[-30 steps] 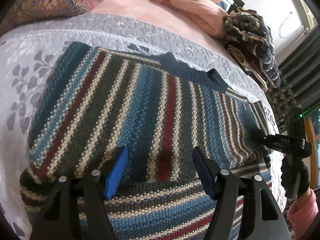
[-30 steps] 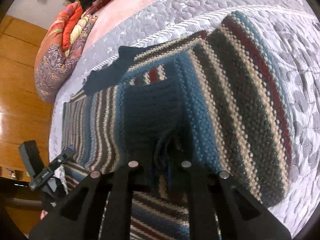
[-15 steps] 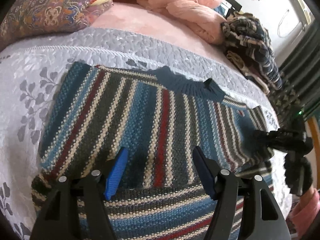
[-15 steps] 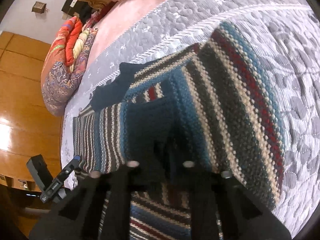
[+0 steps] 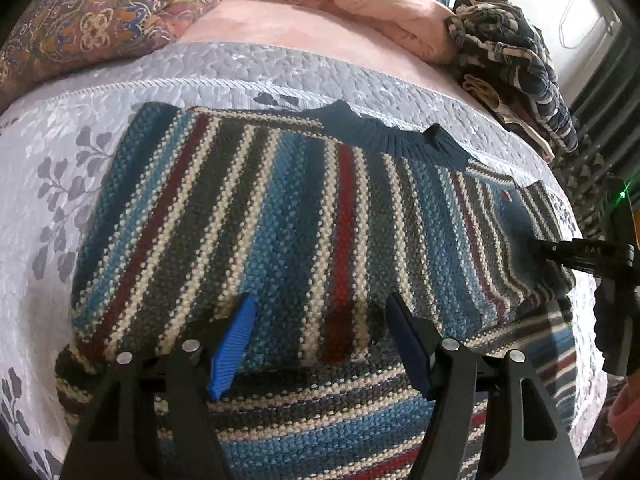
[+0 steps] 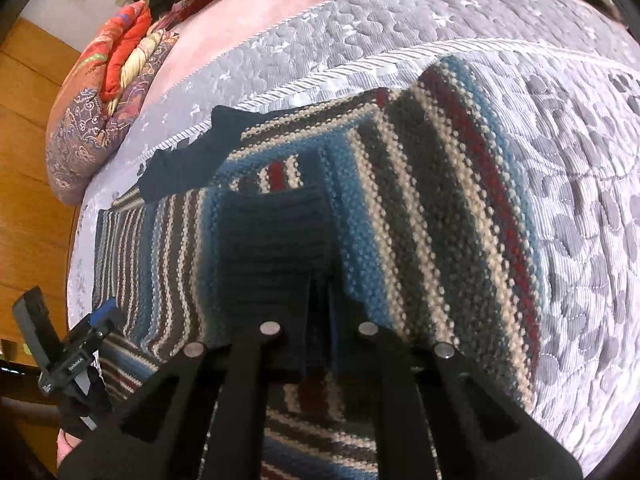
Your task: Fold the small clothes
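Observation:
A striped knit sweater (image 5: 304, 216) in blue, cream, grey and red lies spread on the grey quilted bed cover (image 5: 60, 152), its dark blue collar (image 5: 384, 136) at the far side. My left gripper (image 5: 320, 340) hovers open over the sweater's near fold, and nothing sits between its blue pads (image 5: 234, 344). My right gripper (image 6: 320, 320) is shut on a dark blue ribbed cuff (image 6: 276, 248) folded over the sweater's body (image 6: 448, 216). The left wrist view shows the right gripper (image 5: 540, 246) at the sweater's right edge. The left gripper (image 6: 94, 322) appears low on the left in the right wrist view.
Patterned pillows (image 5: 80, 20) and a pink blanket (image 5: 380, 4) lie at the head of the bed. A heap of dark plaid clothes (image 5: 516, 64) sits at the far right. A wooden floor (image 6: 28, 160) runs beside the bed. A hand (image 5: 624, 412) shows at the right edge.
Both cameras have drawn back a little, so more of the bed cover shows around the sweater. The left gripper stays open and the right stays shut on the cuff.

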Available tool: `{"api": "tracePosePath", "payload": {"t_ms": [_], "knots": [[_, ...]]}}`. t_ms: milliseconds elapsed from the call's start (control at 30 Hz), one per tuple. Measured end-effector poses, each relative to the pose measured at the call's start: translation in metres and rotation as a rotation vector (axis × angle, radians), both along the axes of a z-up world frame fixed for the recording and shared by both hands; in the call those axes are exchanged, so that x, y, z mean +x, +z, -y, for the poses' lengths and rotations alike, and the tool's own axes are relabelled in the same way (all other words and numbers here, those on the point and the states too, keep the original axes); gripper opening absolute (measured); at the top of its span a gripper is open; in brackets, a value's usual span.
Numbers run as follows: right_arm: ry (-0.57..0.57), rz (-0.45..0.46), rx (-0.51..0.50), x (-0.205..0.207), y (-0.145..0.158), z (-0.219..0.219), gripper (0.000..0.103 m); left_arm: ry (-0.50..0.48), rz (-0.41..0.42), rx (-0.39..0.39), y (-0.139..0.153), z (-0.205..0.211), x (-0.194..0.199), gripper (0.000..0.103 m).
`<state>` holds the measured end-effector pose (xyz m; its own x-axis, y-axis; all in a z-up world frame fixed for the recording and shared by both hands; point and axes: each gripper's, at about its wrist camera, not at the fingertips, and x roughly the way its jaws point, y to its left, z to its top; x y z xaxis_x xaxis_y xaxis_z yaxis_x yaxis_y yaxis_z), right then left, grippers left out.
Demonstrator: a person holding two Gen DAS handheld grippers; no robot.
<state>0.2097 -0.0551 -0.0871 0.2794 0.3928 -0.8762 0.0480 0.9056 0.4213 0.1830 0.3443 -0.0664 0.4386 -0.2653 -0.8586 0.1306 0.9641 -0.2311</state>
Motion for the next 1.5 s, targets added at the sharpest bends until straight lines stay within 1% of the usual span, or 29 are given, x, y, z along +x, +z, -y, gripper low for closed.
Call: {"api": "tracePosePath", "payload": {"t_ms": [67, 133, 167, 233, 267, 333, 400, 467, 500, 533, 567, 600, 633, 667, 733, 767, 833, 867, 933, 967, 1000, 1067, 1200, 1267, 1333, 1367, 1433, 1500], "knots": [[-0.005, 0.005, 0.004, -0.001, 0.001, 0.0, 0.007, -0.004, 0.002, 0.016, 0.0, 0.002, 0.0, 0.068], [-0.012, 0.015, 0.032, -0.005, 0.006, 0.004, 0.014, -0.001, -0.005, 0.026, 0.003, 0.003, -0.002, 0.068], [-0.021, 0.024, 0.059, -0.008, 0.011, 0.008, 0.016, 0.004, -0.012, 0.028, 0.006, 0.002, -0.003, 0.068], [-0.029, 0.044, 0.097, -0.015, 0.023, 0.012, 0.025, 0.019, -0.025, 0.023, 0.014, -0.001, -0.007, 0.068], [-0.033, 0.047, 0.103, -0.018, 0.029, 0.014, 0.026, 0.034, -0.034, 0.022, 0.022, -0.004, -0.011, 0.068], [-0.037, 0.047, 0.116, -0.029, 0.046, 0.02, 0.026, 0.053, -0.05, 0.058, 0.034, -0.008, -0.019, 0.068], [-0.031, 0.042, 0.12, -0.044, 0.062, 0.023, 0.027, 0.051, -0.047, 0.1, 0.049, -0.009, -0.033, 0.068], [-0.003, 0.033, 0.085, -0.067, 0.08, 0.021, 0.032, 0.038, -0.049, 0.111, 0.061, -0.011, -0.051, 0.068], [0.005, 0.028, 0.063, -0.077, 0.086, 0.02, 0.038, 0.037, -0.073, 0.121, 0.066, -0.013, -0.065, 0.068], [0.016, 0.027, 0.044, -0.092, 0.093, 0.018, 0.042, 0.039, -0.094, 0.129, 0.069, -0.015, -0.077, 0.068], [0.026, 0.027, 0.038, -0.107, 0.099, 0.018, 0.049, 0.038, -0.118, 0.132, 0.072, -0.019, -0.093, 0.069], [0.035, 0.019, 0.03, -0.128, 0.103, 0.018, 0.053, 0.036, -0.139, 0.136, 0.073, -0.021, -0.107, 0.069], [0.039, 0.002, 0.02, -0.146, 0.104, 0.018, 0.054, 0.033, -0.172, 0.144, 0.073, -0.025, -0.124, 0.07], [0.042, -0.015, 0.021, -0.161, 0.103, 0.02, 0.055, 0.03, -0.215, 0.15, 0.072, -0.031, -0.145, 0.071], [0.043, -0.085, 0.043, -0.198, 0.093, 0.023, 0.056, 0.052, -0.292, 0.161, 0.066, -0.041, -0.171, 0.072], [0.039, -0.141, 0.038, -0.217, 0.085, 0.023, 0.057, 0.062, -0.327, 0.154, 0.063, -0.045, -0.181, 0.072], [0.046, -0.228, 0.036, -0.248, 0.069, 0.022, 0.058, 0.116, -0.431, 0.134, 0.051, -0.059, -0.204, 0.072], [0.046, -0.265, 0.028, -0.263, 0.062, 0.021, 0.058, 0.158, -0.49, 0.116, 0.044, -0.067, -0.215, 0.072], [0.045, -0.297, 0.02, -0.284, 0.057, 0.017, 0.057, 0.204, -0.553, 0.082, 0.034, -0.073, -0.228, 0.072], [0.053, -0.3, 0.012, -0.292, 0.055, 0.015, 0.057, 0.227, -0.577, 0.078, 0.03, -0.075, -0.234, 0.072], [0.061, -0.307, -0.011, -0.302, 0.054, 0.012, 0.057, 0.248, -0.593, 0.084, 0.026, -0.076, -0.24, 0.072], [0.076, -0.315, -0.019, -0.315, 0.052, 0.007, 0.058, 0.255, -0.62, 0.085, 0.019, -0.074, -0.249, 0.072], [0.077, -0.368, 0.005, -0.337, 0.038, 0.002, 0.057, 0.256, -0.652, 0.087, 0.007, -0.065, -0.265, 0.072], [0.076, -0.388, 0.016, -0.338, 0.03, 0.0, 0.057, 0.252, -0.658, 0.089, 0.003, -0.064, -0.269, 0.071], [0.073, -0.41, 0.011, -0.34, 0.021, -0.003, 0.057, 0.268, -0.661, 0.049, 0.001, -0.068, -0.27, 0.071], [0.071, -0.418, 0.02, -0.34, 0.019, -0.003, 0.057, 0.272, -0.657, 0.041, 0.0, -0.069, -0.27, 0.072], [0.084, -0.439, 0.051, -0.34, 0.012, -0.008, 0.057, 0.288, -0.66, 0.044, -0.002, -0.073, -0.269, 0.071], [0.118, -0.442, 0.019, -0.34, 0.007, -0.017, 0.053, 0.288, -0.67, 0.022, -0.004, -0.074, -0.269, 0.071]]}}
